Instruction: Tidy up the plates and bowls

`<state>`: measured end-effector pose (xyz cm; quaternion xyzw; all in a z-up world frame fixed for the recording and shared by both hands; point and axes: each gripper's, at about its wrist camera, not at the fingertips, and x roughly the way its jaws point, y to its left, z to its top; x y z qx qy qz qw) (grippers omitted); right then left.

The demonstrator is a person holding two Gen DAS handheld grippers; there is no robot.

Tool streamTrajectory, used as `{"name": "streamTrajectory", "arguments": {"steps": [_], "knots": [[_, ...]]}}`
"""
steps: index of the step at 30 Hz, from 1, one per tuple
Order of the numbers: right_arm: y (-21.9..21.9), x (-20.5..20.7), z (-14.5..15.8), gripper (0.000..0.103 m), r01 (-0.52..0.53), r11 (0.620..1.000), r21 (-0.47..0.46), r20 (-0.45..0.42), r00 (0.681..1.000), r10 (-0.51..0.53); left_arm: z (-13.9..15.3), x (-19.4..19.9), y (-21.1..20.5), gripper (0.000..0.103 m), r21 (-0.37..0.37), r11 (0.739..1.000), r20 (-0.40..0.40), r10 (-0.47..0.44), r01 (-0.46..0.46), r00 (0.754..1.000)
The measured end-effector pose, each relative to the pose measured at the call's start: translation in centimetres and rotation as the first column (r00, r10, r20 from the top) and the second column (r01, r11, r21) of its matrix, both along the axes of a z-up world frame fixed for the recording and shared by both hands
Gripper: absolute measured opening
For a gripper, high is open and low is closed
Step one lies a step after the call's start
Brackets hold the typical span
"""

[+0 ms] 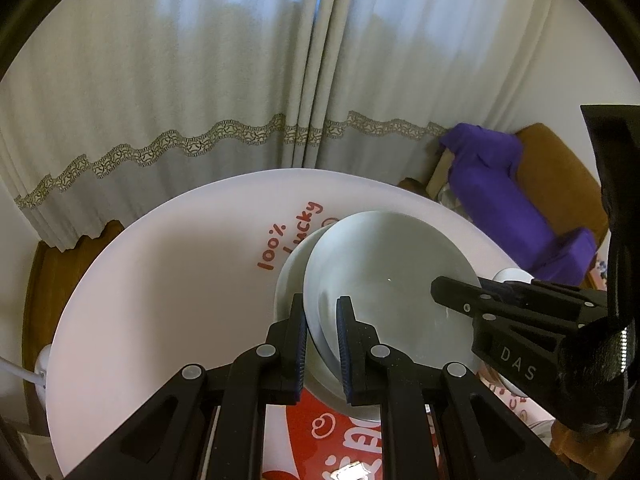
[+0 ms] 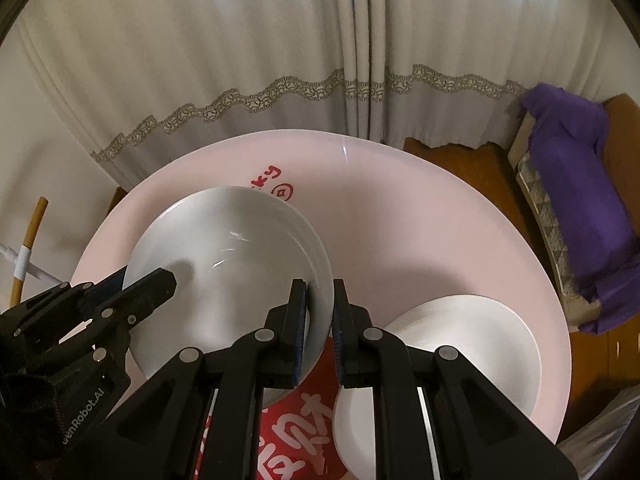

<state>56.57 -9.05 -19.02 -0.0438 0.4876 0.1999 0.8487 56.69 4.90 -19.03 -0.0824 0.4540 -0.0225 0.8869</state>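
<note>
A white plate (image 1: 380, 280) hangs tilted over the round pink table (image 1: 160, 280). My left gripper (image 1: 322, 320) is shut on its near left rim. My right gripper (image 1: 440, 292) reaches in from the right and pinches the opposite rim. A second white dish (image 1: 289, 276) peeks out from under the plate's left side. In the right wrist view the same plate (image 2: 232, 248) fills the left half, with my right gripper (image 2: 320, 308) shut on its right edge and my left gripper (image 2: 160, 280) on its left edge. Another white dish (image 2: 472, 340) rests on the table (image 2: 400, 220) to the right.
Pale curtains (image 1: 240, 100) hang behind the table. A purple cloth (image 1: 500, 200) lies over a brown seat at the right. A white cable (image 1: 24, 372) and a stick (image 2: 28, 248) are off the table's left side. Red print (image 2: 304, 432) marks the table's near part.
</note>
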Motion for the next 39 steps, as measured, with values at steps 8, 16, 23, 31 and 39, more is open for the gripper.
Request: {"name": "streamTrajectory", "arguments": {"steps": [8,16,23,31,39], "knots": [[-0.3,0.4,-0.3,0.012,-0.001,1.0,0.029,-0.008,1.0,0.002,0.3,0.2,0.8,0.014,-0.024,1.0,-0.013,-0.002,0.002,1.0],[-0.7,0.7,-0.6,0.011,0.01,0.998,0.064,-0.028,1.0,-0.009,1.2,-0.6,1.6,0.019,-0.032,0.999,-0.009,0.001,-0.001,1.0],[-0.6,0.2,-0.5,0.019,0.023,0.996,0.088,-0.053,0.998,-0.019,1.7,-1.5,1.2,0.02,-0.027,1.0,-0.005,0.009,-0.009,1.0],[-1.7,-1.0,0.4,0.027,0.025,0.989,0.146,-0.068,0.998,-0.015,3.5,-3.4,0.4,0.03,-0.007,0.999,0.017,0.031,-0.031,0.999],[-4.4,-4.0,5.2,0.038,0.0,0.98,0.2,0.004,1.0,-0.001,7.0,-7.8,-2.8,0.039,0.019,1.0,0.088,0.008,-0.009,0.996]]}}
